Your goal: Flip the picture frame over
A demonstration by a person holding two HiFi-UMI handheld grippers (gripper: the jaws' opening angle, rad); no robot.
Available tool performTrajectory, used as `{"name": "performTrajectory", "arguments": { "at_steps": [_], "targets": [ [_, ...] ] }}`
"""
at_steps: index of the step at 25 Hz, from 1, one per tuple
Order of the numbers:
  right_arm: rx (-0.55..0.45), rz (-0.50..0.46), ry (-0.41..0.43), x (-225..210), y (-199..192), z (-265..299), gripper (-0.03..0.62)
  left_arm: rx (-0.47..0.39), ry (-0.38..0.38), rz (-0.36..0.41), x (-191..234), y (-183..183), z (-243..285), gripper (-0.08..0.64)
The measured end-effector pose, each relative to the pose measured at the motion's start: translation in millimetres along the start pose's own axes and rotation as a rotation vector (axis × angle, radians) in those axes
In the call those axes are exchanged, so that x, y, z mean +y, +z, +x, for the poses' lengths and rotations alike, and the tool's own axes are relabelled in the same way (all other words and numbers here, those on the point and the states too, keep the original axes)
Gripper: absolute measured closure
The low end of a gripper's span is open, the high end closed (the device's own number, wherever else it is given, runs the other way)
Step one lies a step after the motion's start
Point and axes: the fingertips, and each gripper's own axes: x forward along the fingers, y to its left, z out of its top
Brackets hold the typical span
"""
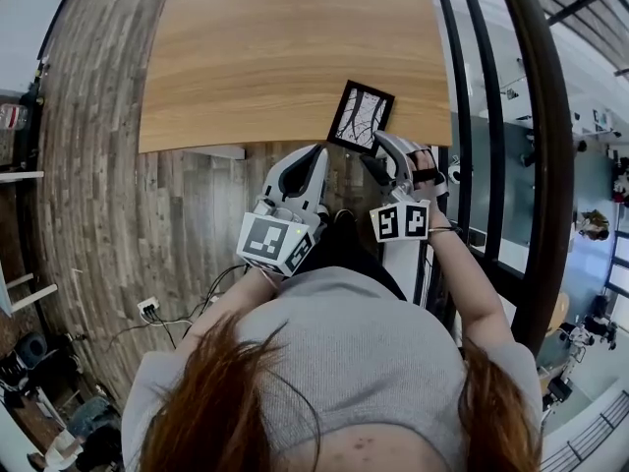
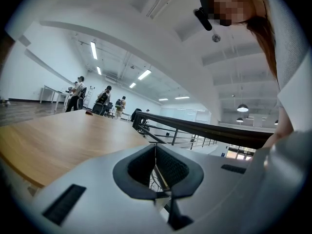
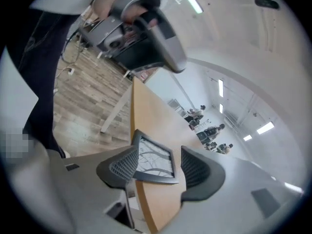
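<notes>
Head view: a pale wooden desk (image 1: 295, 57) stands on a plank floor (image 1: 98, 165) beside a dark railing (image 1: 531, 165), and the black picture frame (image 1: 361, 117) lies at the desk's near edge by the corner, with a drawing of bare branches facing up. The left hand-held gripper (image 1: 314, 157) and the right hand-held gripper (image 1: 381, 153), each carrying a cube with square markers, sit just short of that edge. Left gripper view: its jaws are pressed together with nothing between them, in a white hall with strip lights and distant people (image 2: 105, 101). Right gripper view: the jaws stand wide apart and the frame shows between them, flat on the desk and not clamped.
</notes>
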Motion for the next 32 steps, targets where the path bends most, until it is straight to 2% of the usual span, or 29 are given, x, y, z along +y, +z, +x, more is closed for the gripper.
{"name": "performTrajectory", "arguments": {
  "at_steps": [2, 5, 8, 12, 13, 15, 18, 20, 26, 28, 32],
  "targets": [
    [-0.048, 0.082, -0.068, -30, 17, -13, 0.333, -0.013, 0.001, 0.002, 0, 5, 2, 0.554],
    [-0.176, 0.218, -0.164, -75, 48, -34, 0.334, -0.039, -0.006, 0.011, -4, 15, 5, 0.554],
    [-0.28, 0.366, -0.231, -118, 73, -47, 0.334, -0.06, -0.012, 0.023, -7, 24, 7, 0.554],
    [-0.466, 0.685, -0.361, -173, 96, -67, 0.334, -0.082, -0.025, 0.034, -14, 35, 10, 0.554],
    [-0.488, 0.728, -0.389, -181, 99, -70, 0.336, -0.088, -0.028, 0.036, -15, 37, 11, 0.554],
    [-0.493, 0.769, -0.413, -187, 101, -73, 0.336, -0.099, -0.031, 0.04, -17, 42, 14, 0.554],
    [-0.448, 0.799, -0.357, -172, 98, -74, 0.339, -0.114, -0.037, 0.046, -21, 47, 15, 0.554],
    [-0.44, 0.812, -0.327, -161, 97, -77, 0.395, -0.122, -0.047, 0.052, -24, 51, 16, 0.554],
    [-0.451, 0.864, -0.339, -152, 98, -87, 0.542, -0.149, -0.062, 0.072, -28, 63, 14, 0.554],
    [-0.447, 0.861, -0.325, -150, 99, -87, 0.572, -0.16, -0.063, 0.078, -29, 68, 14, 0.554],
    [-0.445, 0.822, -0.281, -141, 107, -86, 0.575, -0.178, -0.077, 0.092, -35, 76, 14, 0.554]
  ]
}}
